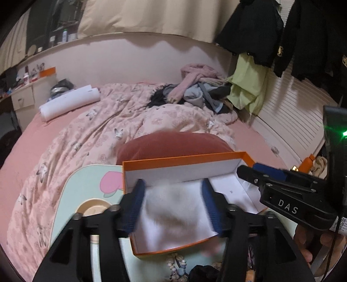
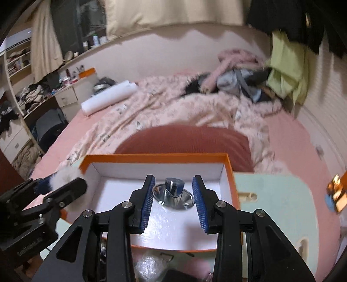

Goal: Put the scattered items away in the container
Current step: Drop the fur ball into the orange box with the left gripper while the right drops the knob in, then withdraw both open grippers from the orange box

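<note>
left gripper (image 1: 172, 206): jaws parted around blurred white fluffy item (image 1: 173, 208) over orange white-lined cardboard box (image 1: 184, 160) | right gripper (image 2: 173, 202): clamps shiny chrome flared cap (image 2: 173, 193), seen only in right view, inside box

We are in a bedroom of a home. A bed (image 1: 65, 134) with a pink sheet fills most of what we see, a rumpled floral duvet (image 1: 121, 121) spread over it. At one o'clock a heap of clothes (image 1: 201, 91) lies against the wall, with dark jackets (image 1: 282, 34) and a green garment (image 1: 249, 86) hanging at two o'clock. At ten o'clock stands a small drawer unit (image 1: 23, 97), its top cluttered, and cream curtains (image 1: 151, 15) hang at twelve o'clock. In the right wrist view, shelves (image 2: 17, 58) at nine o'clock hold household things.
</note>
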Demonstrator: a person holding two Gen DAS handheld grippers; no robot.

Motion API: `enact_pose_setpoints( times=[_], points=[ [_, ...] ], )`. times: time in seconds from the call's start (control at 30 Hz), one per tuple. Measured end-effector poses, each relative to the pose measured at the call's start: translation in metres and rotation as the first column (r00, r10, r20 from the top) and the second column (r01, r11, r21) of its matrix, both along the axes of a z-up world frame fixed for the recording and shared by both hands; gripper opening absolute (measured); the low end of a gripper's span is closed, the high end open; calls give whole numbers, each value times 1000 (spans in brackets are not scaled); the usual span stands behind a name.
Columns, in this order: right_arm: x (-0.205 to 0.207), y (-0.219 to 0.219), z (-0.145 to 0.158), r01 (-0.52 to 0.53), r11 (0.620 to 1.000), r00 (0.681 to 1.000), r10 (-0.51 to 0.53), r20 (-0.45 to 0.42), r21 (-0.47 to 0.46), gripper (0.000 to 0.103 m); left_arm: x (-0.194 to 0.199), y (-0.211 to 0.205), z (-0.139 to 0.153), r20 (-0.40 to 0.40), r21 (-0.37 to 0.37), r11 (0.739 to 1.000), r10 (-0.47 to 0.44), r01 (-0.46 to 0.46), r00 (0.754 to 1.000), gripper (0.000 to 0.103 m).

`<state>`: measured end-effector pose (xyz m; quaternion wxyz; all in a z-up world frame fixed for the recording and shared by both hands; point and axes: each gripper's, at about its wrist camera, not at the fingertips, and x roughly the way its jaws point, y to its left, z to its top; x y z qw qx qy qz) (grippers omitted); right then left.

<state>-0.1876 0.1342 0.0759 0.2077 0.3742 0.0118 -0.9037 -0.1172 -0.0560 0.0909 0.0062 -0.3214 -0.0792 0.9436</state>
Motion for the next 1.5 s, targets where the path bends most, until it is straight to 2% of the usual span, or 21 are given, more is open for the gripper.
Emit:
enact_pose_setpoints(
  times=[0.07,0.1,0.13,0.17,0.43,0.6,0.73,0.83,0.93,1.03,1.13,1.23,1.3,1.37,1.5],
  points=[
    [0,5,-1,15,999,1000,-14,19,-28,47,7,-2,2,-30,15,1000,-2,2,1000,85],
    [3,8,-1,23,999,1000,-22,16,-40,60,9,-3,3,-43,17,1000,0,1,999,90],
    [7,11,1,30,998,1000,-30,2,-51,70,13,-3,4,-56,21,1000,-3,4,998,92],
    [9,13,4,35,998,999,-36,-12,-57,72,15,-3,6,-59,28,1000,-11,13,998,95],
    [28,27,24,18,998,998,-21,-54,-68,73,34,-3,15,-36,69,997,-26,28,999,95],
    [68,41,25,-30,997,997,24,-77,-77,76,73,2,7,-11,17,999,-38,38,999,96],
    [110,48,9,-50,998,994,53,-95,33,79,108,5,-13,38,-15,996,-87,87,996,96],
    [134,56,-12,-55,995,994,62,-85,87,79,139,10,-34,37,-98,994,-44,47,998,96],
    [151,65,-36,-61,992,996,67,-51,113,79,157,12,-56,38,-145,989,21,-15,999,96],
    [162,72,-60,-53,992,999,54,-6,113,79,161,14,-70,47,-151,988,37,-29,998,96],
    [162,74,-77,-51,992,998,49,27,113,79,157,18,-79,60,-191,981,60,-47,996,96],
    [164,72,-82,-27,990,999,29,-15,138,85,151,18,-91,102,-205,978,65,-43,993,99],
    [163,73,-83,-44,992,999,45,-6,121,88,151,13,-94,96,-175,984,63,-46,993,103],
    [162,74,-87,-49,992,999,51,-13,117,103,152,14,-94,85,-178,983,62,-46,994,103],
    [163,76,-88,-53,993,998,57,-37,108,103,155,16,-96,55,-180,983,43,-32,998,103]
  ],
)
